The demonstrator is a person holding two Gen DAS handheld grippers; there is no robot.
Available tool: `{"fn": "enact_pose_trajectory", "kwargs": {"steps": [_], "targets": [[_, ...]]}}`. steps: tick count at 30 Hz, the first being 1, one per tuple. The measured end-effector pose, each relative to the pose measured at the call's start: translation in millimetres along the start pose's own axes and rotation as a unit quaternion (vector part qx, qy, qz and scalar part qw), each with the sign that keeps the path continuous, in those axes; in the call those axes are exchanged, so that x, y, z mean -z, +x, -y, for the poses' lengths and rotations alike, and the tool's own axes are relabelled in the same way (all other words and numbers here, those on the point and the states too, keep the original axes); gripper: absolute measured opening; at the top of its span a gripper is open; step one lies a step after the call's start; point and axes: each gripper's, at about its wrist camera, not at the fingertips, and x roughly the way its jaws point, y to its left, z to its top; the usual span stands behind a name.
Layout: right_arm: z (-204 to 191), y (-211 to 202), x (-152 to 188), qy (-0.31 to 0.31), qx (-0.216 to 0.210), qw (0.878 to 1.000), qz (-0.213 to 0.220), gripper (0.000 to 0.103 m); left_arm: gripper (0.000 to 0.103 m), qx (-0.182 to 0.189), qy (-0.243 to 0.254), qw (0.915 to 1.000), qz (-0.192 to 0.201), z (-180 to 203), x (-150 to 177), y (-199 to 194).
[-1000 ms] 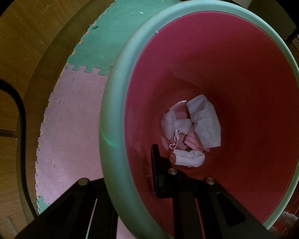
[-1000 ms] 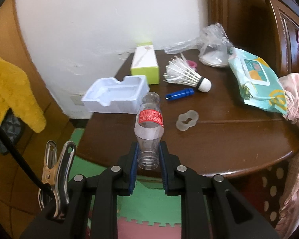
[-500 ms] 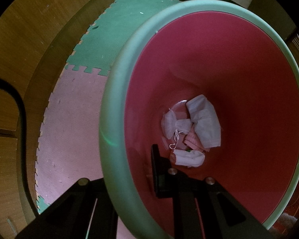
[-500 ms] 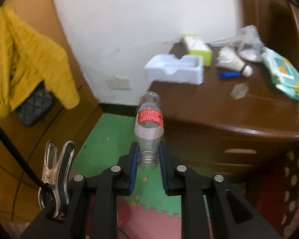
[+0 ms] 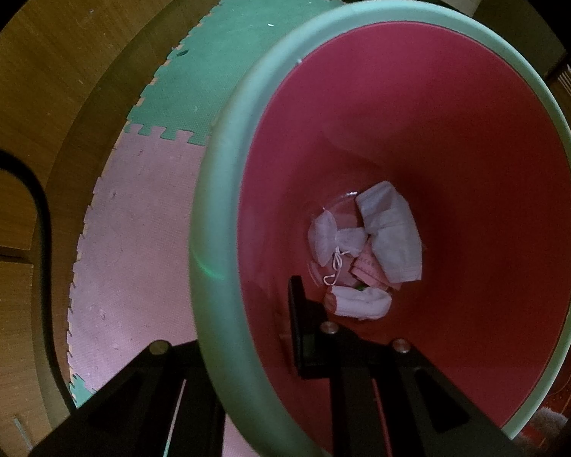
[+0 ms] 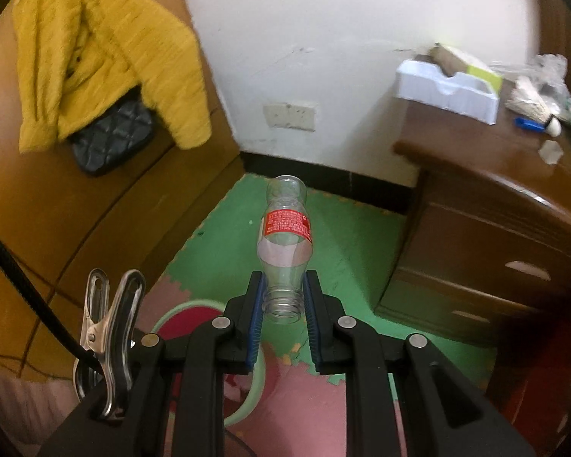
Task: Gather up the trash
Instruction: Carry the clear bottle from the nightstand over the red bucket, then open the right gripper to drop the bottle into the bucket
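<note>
My right gripper [image 6: 284, 297] is shut on the neck of an empty clear plastic bottle [image 6: 285, 236] with a red label, held in the air over the foam floor mat. My left gripper [image 5: 247, 346] is shut on the rim of a red trash bin with a pale green rim [image 5: 209, 236]: one finger is inside the bin, the other outside. Crumpled white tissues and paper [image 5: 365, 251] lie at the bin's bottom. The bin's rim [image 6: 171, 314] also shows in the right wrist view, low and left of the bottle.
A wooden dresser [image 6: 487, 236] stands at the right, with a white foam tray [image 6: 445, 89], a shuttlecock [image 6: 533, 106] and small items on top. A yellow sweater [image 6: 106, 45] hangs over a black bag [image 6: 112, 135] at the left. Green and pink foam mats [image 5: 140, 228] cover the floor.
My right gripper has carried the bottle away from the dresser top, leftward and down over the floor mat; the bin's rim has come into its view. The left gripper and bin have stayed still.
</note>
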Motion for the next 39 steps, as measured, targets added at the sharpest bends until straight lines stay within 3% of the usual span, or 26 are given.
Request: {"fn": "enact_pose_trajectory", "kwargs": {"steps": [10,19,29,39], "targets": [[-45,32,31,-0.052,-0.030,0.997,-0.049,0.021,0.010,0.001,0.000,1.0000,0.000,0,0,-1],[-77,73,68,-0.070,-0.072,0.988,-0.118,0.021,0.010,0.002,-0.002,1.0000,0.000,-1,0,-1],[-100,104,83,-0.093,-0.086,0.980,-0.156,0.021,0.010,0.002,-0.001,1.0000,0.000,0,1,0],[-106,108,82,-0.103,-0.076,0.978,-0.164,0.021,0.010,0.003,-0.003,1.0000,0.000,0,3,0]]}}
